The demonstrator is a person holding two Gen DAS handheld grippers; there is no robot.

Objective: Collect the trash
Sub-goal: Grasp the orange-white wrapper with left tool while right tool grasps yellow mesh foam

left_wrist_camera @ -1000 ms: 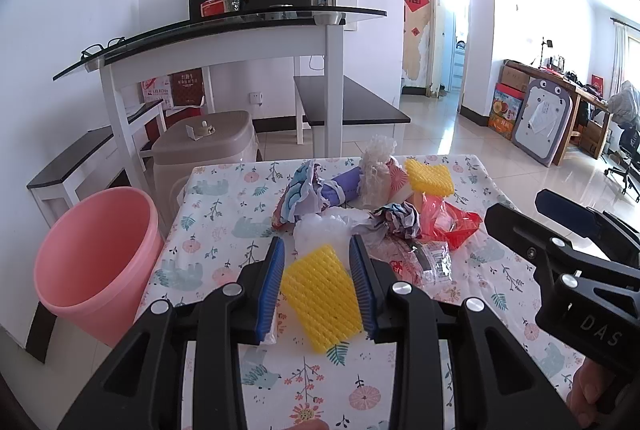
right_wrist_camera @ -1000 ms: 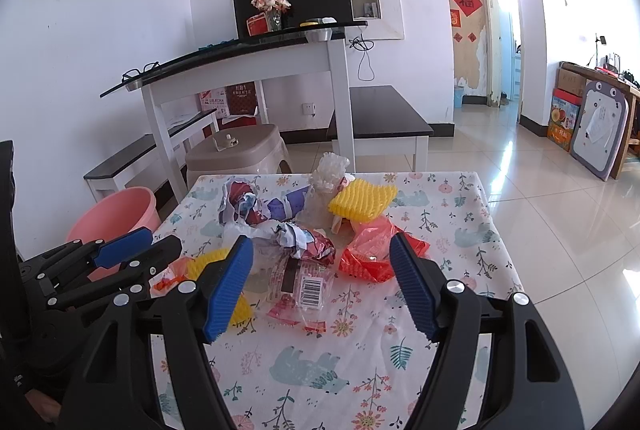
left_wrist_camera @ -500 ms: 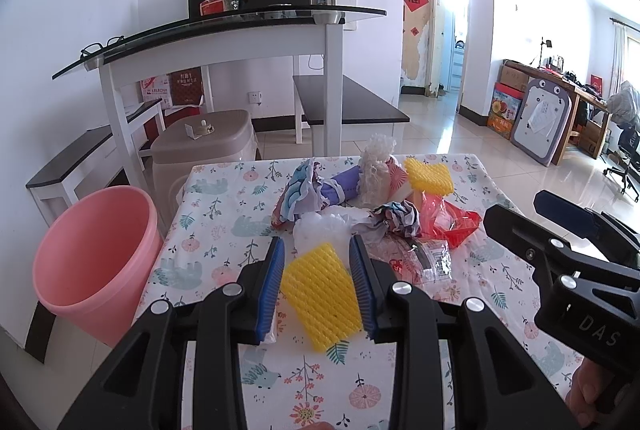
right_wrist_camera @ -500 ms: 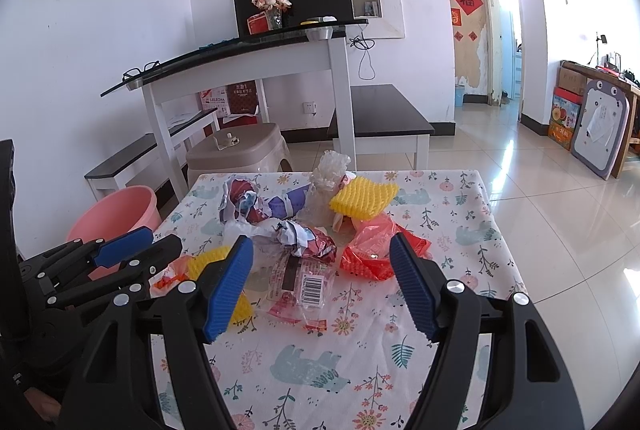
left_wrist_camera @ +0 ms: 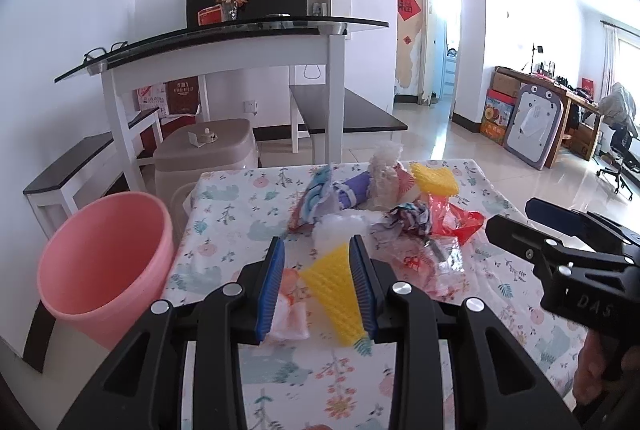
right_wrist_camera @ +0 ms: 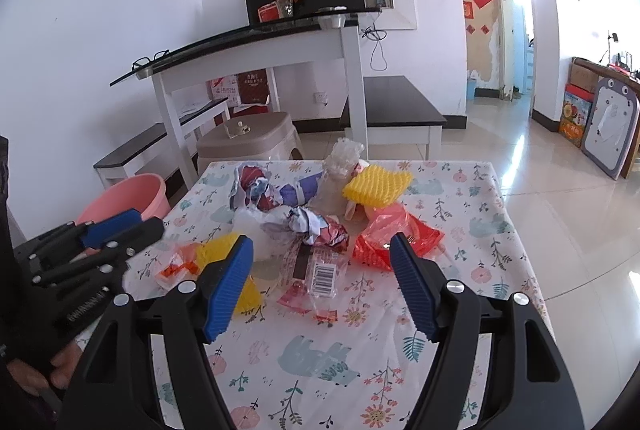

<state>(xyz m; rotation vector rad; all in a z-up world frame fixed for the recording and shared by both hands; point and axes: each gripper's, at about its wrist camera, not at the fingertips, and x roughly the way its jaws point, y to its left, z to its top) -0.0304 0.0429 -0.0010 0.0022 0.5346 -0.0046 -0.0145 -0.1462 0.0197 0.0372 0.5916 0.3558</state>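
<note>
A heap of trash lies on the flowered tablecloth (left_wrist_camera: 224, 226): crumpled wrappers (right_wrist_camera: 316, 226), a red plastic bag (right_wrist_camera: 384, 242), a clear barcoded packet (right_wrist_camera: 320, 270) and a second yellow foam net (right_wrist_camera: 378, 183). My left gripper (left_wrist_camera: 318, 282) has its jaws closing around a yellow foam net (left_wrist_camera: 334, 290), which touches the right pad and tilts; a gap remains on the left side. My right gripper (right_wrist_camera: 320, 282) is open and empty above the near side of the heap. A pink bucket (left_wrist_camera: 104, 262) stands on the floor left of the table.
A beige stool (left_wrist_camera: 208, 153) stands behind the table's left corner. A white desk (left_wrist_camera: 224, 45) and dark benches (left_wrist_camera: 348, 113) stand farther back. An orange-white wrapper (left_wrist_camera: 292, 306) lies under my left gripper. Tiled floor (right_wrist_camera: 560, 189) lies to the right.
My left gripper's jaws have narrowed around the yellow foam net, which now tilts and looks squeezed to a wedge. The right gripper has stayed still.
</note>
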